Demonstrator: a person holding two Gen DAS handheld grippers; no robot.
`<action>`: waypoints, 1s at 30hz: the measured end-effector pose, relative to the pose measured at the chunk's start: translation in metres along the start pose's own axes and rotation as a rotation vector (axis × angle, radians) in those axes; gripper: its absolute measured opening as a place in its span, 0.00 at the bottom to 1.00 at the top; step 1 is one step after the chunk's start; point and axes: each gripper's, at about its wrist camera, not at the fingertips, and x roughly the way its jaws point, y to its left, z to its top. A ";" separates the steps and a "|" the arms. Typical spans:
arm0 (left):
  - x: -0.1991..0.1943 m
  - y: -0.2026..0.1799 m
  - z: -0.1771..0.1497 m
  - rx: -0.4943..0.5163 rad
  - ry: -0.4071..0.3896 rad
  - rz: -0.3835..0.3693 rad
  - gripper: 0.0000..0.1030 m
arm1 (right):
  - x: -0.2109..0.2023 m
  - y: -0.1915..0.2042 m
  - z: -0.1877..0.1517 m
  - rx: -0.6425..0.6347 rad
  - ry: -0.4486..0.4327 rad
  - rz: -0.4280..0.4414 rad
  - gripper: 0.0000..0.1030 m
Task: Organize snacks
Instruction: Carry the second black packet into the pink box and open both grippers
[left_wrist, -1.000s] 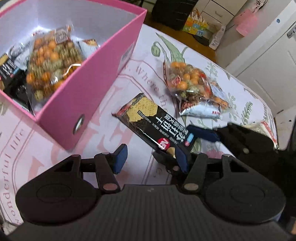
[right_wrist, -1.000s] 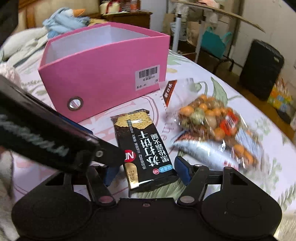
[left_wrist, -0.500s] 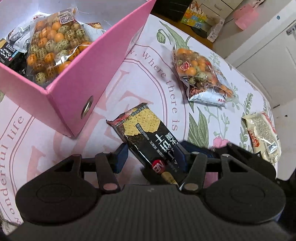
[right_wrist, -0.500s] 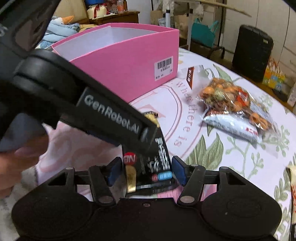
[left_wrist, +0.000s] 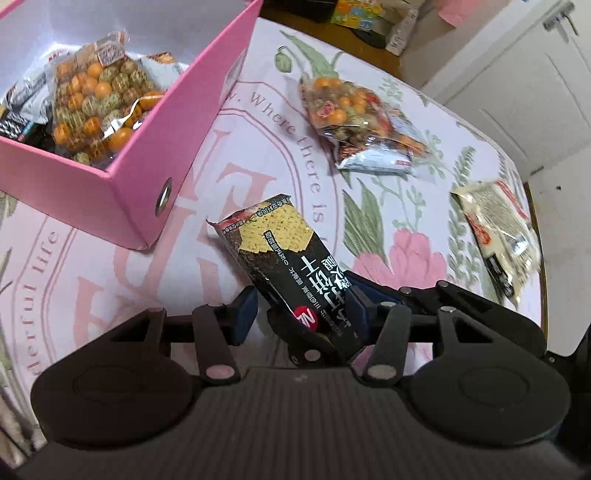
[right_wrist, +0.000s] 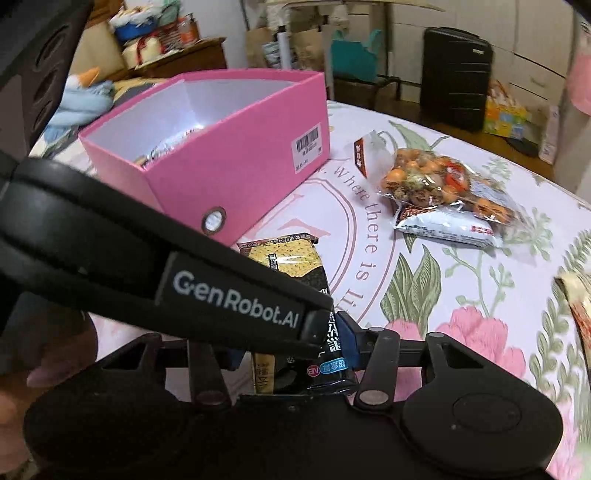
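**Cracker Packet Raised at Its Near End**

Since the earlier frame, the black cracker packet (left_wrist: 286, 254) had gone from lying flat on the tablecloth (left_wrist: 258, 122) to tilting, with its near end lifted and its far end pointing toward the pink box (left_wrist: 147, 177). The packet sat between the fingers of both grippers at once. The right gripper (right_wrist: 295, 354) had its jaws closing on the packet's near end; its blue pad touched the packet on the right side, while the left pad was hidden behind the other tool, so a full pinch could not be confirmed. The left gripper (left_wrist: 299, 314) held its jaws part-spread around the packet: the right pad lay against the wrapper and the left pad stood clear of it.

The pink box stood just beyond the packet and contained a bag of orange and green snack balls (left_wrist: 96, 107) plus darker packets. A second mixed snack bag (right_wrist: 447, 188) lay on the tablecloth well apart to the right, over a pale packet (right_wrist: 447, 229). Another pale packet (left_wrist: 498, 229) lay near the table's right edge.
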 end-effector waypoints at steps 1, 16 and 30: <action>-0.006 -0.001 -0.002 0.010 0.004 -0.003 0.49 | -0.004 0.004 -0.001 0.008 -0.002 -0.006 0.53; -0.094 0.003 -0.003 0.060 -0.037 -0.069 0.46 | -0.064 0.048 0.025 -0.005 -0.029 -0.047 0.53; -0.145 0.057 0.033 0.022 -0.203 -0.088 0.46 | -0.062 0.088 0.076 -0.112 -0.138 -0.004 0.53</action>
